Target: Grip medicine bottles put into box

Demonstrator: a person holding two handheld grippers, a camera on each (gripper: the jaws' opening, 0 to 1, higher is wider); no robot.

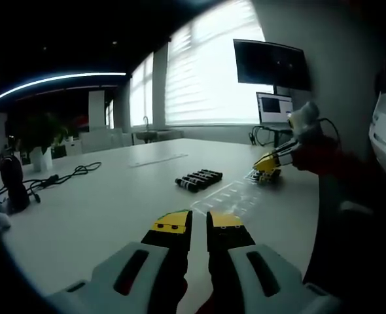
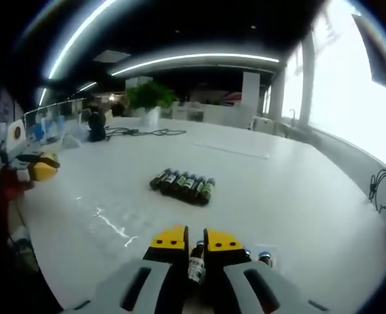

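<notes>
Left claw [image 1: 199, 226]: I see its yellow-tipped jaws drawn nearly together over the bare white table [image 1: 101, 209], nothing between them.
Right claw [image 2: 196, 243]: I have it clamped on a small dark bottle [image 2: 195, 261] with a pale label.
Box [image 2: 266, 256]: probably the pale tray just beside that bottle; too blurred to be sure.
Other bottles [image 2: 183, 183]: a row lying side by side mid-table, well apart from both claws.

A long white table [image 1: 101, 209] carries a loose black cable [image 1: 62, 176] and a green potted plant in a white pot [image 2: 150, 98], while a dark wall-mounted screen [image 1: 271, 62] hangs beside bright blinded windows [image 1: 209, 72].
</notes>
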